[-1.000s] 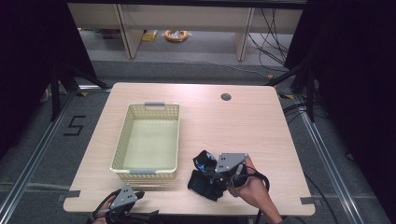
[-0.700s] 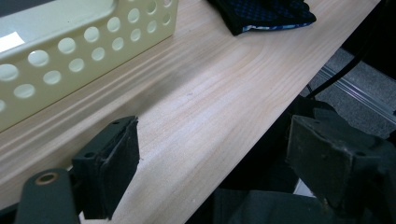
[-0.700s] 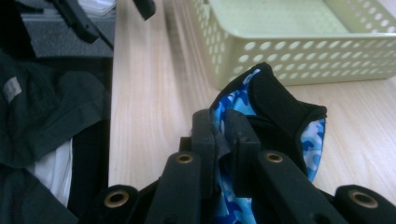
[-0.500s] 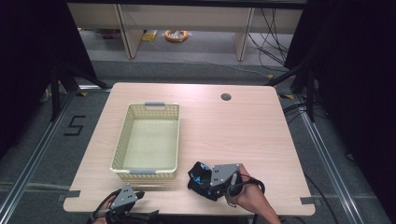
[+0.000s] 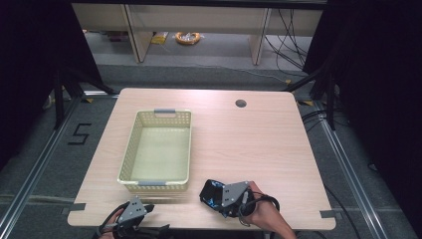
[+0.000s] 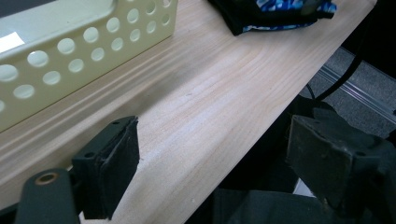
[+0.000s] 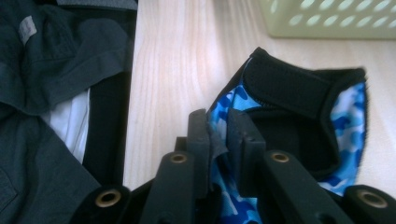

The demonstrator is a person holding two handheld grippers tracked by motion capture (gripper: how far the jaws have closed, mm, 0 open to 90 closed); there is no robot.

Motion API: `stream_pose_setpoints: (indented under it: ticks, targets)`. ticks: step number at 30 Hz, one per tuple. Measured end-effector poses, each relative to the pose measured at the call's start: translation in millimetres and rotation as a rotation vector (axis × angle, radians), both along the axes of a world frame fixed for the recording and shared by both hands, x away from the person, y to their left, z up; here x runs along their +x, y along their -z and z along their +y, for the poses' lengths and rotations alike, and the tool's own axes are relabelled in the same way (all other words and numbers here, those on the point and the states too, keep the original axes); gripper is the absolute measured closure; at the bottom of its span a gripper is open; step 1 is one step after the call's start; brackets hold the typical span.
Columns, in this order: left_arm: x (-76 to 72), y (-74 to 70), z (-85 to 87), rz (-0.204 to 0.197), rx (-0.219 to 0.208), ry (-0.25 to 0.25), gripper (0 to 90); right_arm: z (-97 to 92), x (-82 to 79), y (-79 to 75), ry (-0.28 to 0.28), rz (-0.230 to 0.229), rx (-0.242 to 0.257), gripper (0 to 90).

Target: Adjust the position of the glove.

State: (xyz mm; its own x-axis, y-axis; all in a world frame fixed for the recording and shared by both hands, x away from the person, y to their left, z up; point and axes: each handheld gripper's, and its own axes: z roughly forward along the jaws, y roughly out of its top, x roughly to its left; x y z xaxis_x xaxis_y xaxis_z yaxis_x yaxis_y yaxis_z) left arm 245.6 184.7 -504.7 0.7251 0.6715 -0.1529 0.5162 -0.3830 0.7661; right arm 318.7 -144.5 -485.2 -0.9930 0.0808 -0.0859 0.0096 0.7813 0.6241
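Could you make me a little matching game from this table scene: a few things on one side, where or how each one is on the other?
Things:
1. basket
2. blue camouflage garment
3. left tool
4. round hole

States:
A. jaws wide apart, nothing between them
B. far side of the tabletop
C. between the right tool's jaws
D. nothing inside, left half of the table

Pairs: 1-D, 2-C, 3-A, 4-B

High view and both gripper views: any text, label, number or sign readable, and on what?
"5": black tape mark on the floor left of the table.
Nothing legible on the basket, the blue-and-black cloth or the grey tag on the dark clothing.
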Motion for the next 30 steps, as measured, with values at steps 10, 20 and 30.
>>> stream_pose_setpoints:
  ticks: [10, 20, 30]
  targets:
    - [0.4, -2.2, 2.4, 0.010, 0.004, 0.019, 16.5, -8.4, -5.7, -9.3, 0.194, 0.056, 0.084, 53.4]
    - [-0.9, -0.8, -2.3, 0.030, -0.042, -0.020, 16.5, -53.7, -11.5, -13.2, 0.785, 0.143, 0.217, 47.3]
    - [0.9, -1.6, -1.4, 0.029, -0.025, 0.010, 16.5, -47.9, -16.4, 5.9, 0.878, 0.182, 0.185, 40.0]
